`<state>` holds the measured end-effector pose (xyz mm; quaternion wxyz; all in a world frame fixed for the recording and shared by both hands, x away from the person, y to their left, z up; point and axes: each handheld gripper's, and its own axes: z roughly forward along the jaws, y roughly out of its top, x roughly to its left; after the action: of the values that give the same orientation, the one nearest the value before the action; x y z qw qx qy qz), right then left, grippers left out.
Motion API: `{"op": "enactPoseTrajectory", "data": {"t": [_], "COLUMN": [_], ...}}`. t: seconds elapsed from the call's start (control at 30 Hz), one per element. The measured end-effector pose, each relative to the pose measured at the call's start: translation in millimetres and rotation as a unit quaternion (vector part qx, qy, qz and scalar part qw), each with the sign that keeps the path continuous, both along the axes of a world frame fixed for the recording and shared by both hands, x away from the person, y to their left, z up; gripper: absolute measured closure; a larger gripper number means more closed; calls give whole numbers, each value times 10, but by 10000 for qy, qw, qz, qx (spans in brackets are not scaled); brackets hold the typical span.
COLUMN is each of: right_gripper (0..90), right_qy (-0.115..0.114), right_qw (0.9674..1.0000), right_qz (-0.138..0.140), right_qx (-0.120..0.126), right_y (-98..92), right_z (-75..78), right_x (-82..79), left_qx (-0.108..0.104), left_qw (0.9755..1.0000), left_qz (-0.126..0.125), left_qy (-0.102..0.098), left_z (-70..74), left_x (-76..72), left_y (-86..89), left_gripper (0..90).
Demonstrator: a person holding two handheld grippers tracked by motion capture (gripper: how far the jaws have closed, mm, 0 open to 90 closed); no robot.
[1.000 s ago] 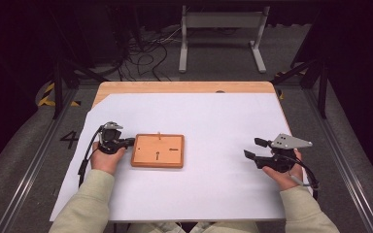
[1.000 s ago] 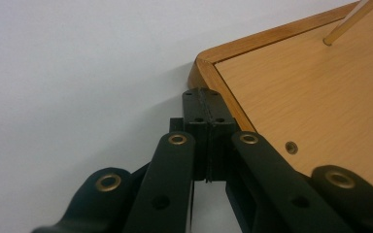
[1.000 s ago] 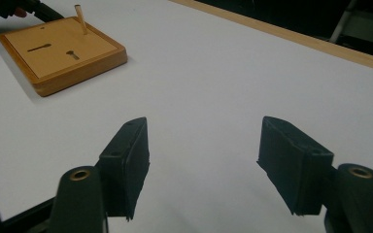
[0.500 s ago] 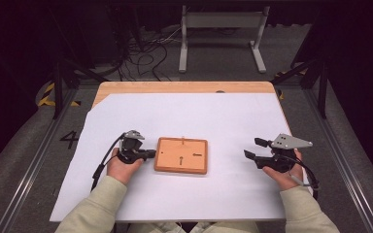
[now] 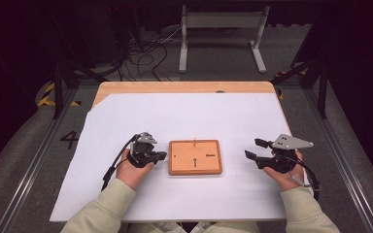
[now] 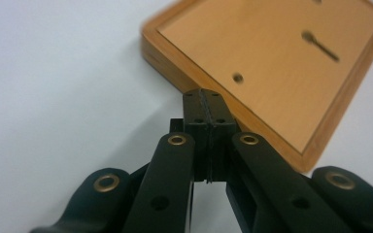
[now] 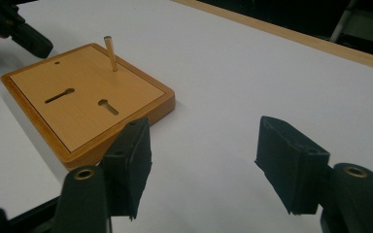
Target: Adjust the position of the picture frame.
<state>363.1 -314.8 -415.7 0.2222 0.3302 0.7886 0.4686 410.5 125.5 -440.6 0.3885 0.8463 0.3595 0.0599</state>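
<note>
Lying just beside the closed, empty left hand-held gripper (image 5: 162,155), the wooden board (image 5: 194,157) rests flat.

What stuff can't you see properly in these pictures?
- Wooden board, left gripper view: its far corners run off the top and right edges.
- The board's near edge, left gripper view: the shut left gripper covers part of it, so contact can't be told.
- Peg, high view: too small to make out.
- Right gripper, right gripper view: its body is cut off by the bottom edge.

The board (image 5: 194,157) lies on the sheet (image 5: 184,116) covering the desk (image 5: 175,87), between left gripper (image 5: 161,155) and right gripper (image 5: 251,148).
</note>
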Motion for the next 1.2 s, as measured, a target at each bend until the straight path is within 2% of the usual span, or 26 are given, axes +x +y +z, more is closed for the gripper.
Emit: {"op": "enactPoseTrajectory", "data": {"t": [0.07, 0.23, 0.3, 0.33, 0.4, 0.43, 0.47, 0.5, 0.6, 0.63, 0.7, 0.83, 0.97, 1.1, 1.2], "right_gripper": [429, 441, 446, 447, 450, 453, 454, 454, 453, 453, 452, 453, 453, 453, 453], "right_qy": [33, 1, 12, 19, 40, 58, 60, 68, 78, 83, 85, 119, 97, 99, 102], "right_qw": [10000, 9999, 9999, 9999, 9999, 9999, 9999, 9999, 9999, 9999, 9999, 9998, 9997, 9997, 9997], "right_qz": [43, 90, 102, 108, 99, 93, 99, 101, 87, 77, 69, 91, 132, 133, 159], "right_qx": [-43, -82, -84, -86, -83, -87, -94, -99, -118, -117, -114, -149, -202, -172, -173], "right_y": [14, 39, 39, 35, 22, 11, 5, 2, -11, -16, -29, -25, -8, -25, -20], "right_z": [9, 31, 35, 33, 32, 33, 32, 30, 29, 29, 29, 26, 34, 39, 40], "right_x": [-22, -64, -85, -93, -112, -126, -137, -148, -180, -190, -210, -248, -285, -305, -306], "left_qx": [-144, -141, -55, -117, -135, -223, -210, -158, -235, -209, -56, 22, 214, 279, 301], "left_qw": [9998, 9995, 9987, 9989, 9986, 9987, 9990, 9991, 9992, 9994, 9996, 9998, 9996, 9991, 9990], "left_qz": [80, 46, 23, -5, -21, -13, -32, -27, -14, -32, -70, -101, -204, -270, -259], "left_qy": [-134, -285, -499, -444, -503, -461, -386, -403, -333, -265, -256, -150, -50, 152, 190], "left_z": [89, 166, 208, 217, 245, 244, 234, 225, 197, 178, 138, 68, -11, -83, -69], "left_x": [76, 205, 264, 303, 378, 415, 455, 490, 588, 611, 646, 708, 749, 774, 772], "left_y": [-18, -116, -158, -167, -190, -186, -195, -209, -236, -252, -300, -350, -396, -413, -403], "left_gripper": [897, 898, 899, 899, 900, 900, 900, 900, 900, 900, 900, 899, 899, 900, 900]}}
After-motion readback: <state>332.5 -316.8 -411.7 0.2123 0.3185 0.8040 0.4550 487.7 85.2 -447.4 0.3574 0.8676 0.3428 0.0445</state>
